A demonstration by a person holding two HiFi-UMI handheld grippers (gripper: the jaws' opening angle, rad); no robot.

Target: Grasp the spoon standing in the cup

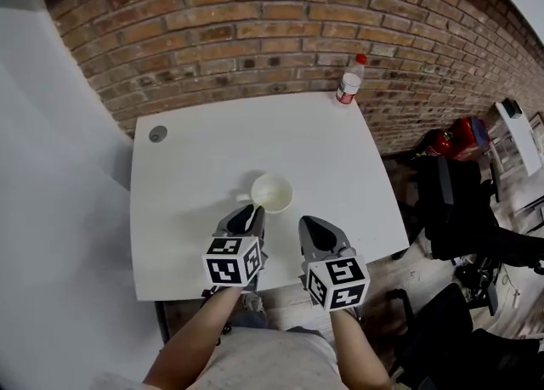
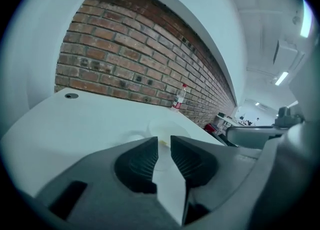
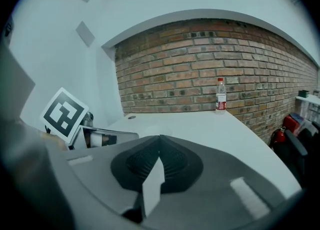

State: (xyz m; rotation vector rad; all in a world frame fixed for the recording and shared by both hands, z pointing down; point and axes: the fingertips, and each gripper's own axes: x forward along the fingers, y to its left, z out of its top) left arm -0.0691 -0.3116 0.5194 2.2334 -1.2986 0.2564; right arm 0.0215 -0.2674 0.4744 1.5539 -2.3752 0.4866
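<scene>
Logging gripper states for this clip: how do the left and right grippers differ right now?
The left gripper has its jaws slightly apart; the right gripper has them together. In the head view the left one nearly reaches the cup, while the right one sits farther back. Both hold nothing and point across the table.

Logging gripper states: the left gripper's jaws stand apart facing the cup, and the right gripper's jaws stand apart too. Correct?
Not quite. The right gripper view shows the right gripper closed, jaws together. The left gripper does stand with jaws apart, facing the cup.
</scene>
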